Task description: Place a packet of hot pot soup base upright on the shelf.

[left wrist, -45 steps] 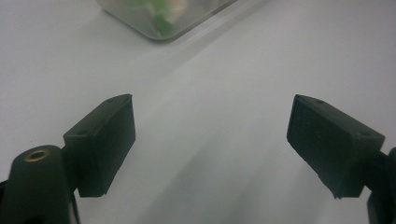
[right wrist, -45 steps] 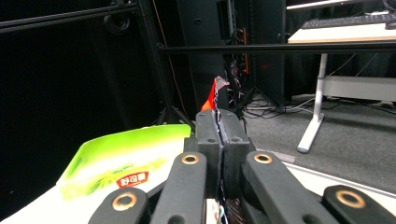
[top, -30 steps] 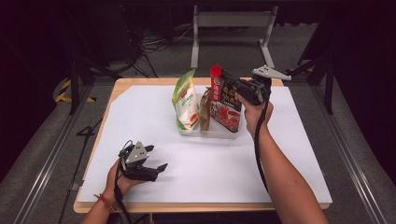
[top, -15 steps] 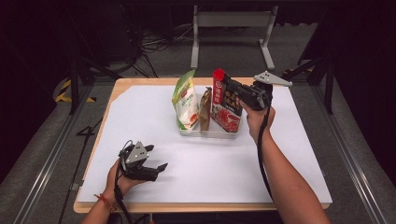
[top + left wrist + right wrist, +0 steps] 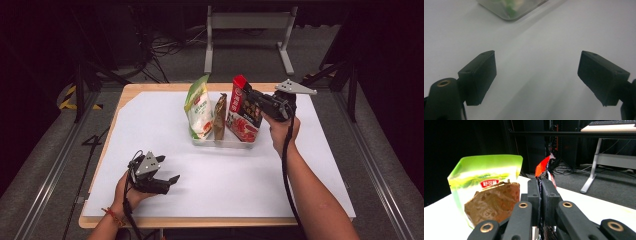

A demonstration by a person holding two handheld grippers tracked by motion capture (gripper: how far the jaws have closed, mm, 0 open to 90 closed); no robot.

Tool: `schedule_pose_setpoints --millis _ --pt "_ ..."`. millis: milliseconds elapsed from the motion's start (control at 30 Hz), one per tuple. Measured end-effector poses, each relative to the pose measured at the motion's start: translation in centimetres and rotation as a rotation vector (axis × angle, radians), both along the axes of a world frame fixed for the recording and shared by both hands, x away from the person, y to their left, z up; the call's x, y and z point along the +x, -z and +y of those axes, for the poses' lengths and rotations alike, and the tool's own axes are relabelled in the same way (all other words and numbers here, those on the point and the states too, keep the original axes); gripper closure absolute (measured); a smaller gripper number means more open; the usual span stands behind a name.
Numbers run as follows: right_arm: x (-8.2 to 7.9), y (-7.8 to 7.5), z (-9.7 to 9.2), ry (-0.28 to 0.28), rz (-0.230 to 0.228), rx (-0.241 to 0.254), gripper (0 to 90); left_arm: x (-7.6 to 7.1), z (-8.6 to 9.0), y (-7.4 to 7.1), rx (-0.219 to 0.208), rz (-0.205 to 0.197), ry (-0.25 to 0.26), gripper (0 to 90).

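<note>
Right gripper [image 5: 541, 192] fingers pinching red foil snack packet [image 5: 243, 107] upright in clear plastic tray [image 5: 222, 143] beside brown pouch [image 5: 219, 116], left gripper [image 5: 161, 176] fingers spread, resting on white worktop [image 5: 150, 120]

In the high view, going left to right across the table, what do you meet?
Left gripper → green pouch → brown pouch → red packet → right gripper, its fingers shut on the red packet's top.

My left gripper [image 5: 167, 179] sits at the lower left of the high view, low over the table, jaws spread wide with nothing between them. My right gripper [image 5: 251, 97], upper right of centre, is held level on an outstretched forearm. Its jaws, just easing apart slightly, pinch the red packet [image 5: 243, 112].
</note>
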State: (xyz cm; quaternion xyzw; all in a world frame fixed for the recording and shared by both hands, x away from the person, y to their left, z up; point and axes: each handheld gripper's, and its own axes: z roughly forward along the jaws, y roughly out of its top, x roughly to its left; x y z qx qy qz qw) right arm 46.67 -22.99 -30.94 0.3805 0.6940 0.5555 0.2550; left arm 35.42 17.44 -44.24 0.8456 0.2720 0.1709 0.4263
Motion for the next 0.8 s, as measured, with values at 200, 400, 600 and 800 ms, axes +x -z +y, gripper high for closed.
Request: schedule_pose_setpoints --millis 200,400,600,800 --pt "-0.2 0.0 -0.2 -0.007 0.006 -0.020 84.2 0.0 0.0 0.0 0.001 0.001 -0.001 16.1" --pt "-0.4 -0.1 -0.3 -0.014 0.011 -0.044 82.7 0.0 0.0 0.0 0.001 0.002 -0.001 16.1" --pt "-0.6 -0.3 -0.6 -0.026 0.021 -0.063 79.6 0.0 0.0 0.0 -0.002 0.003 -0.001 16.1" --pt "-1.1 -0.5 -0.9 -0.026 0.025 -0.105 74.6 0.0 0.1 0.0 -0.003 0.003 -0.004 16.1"
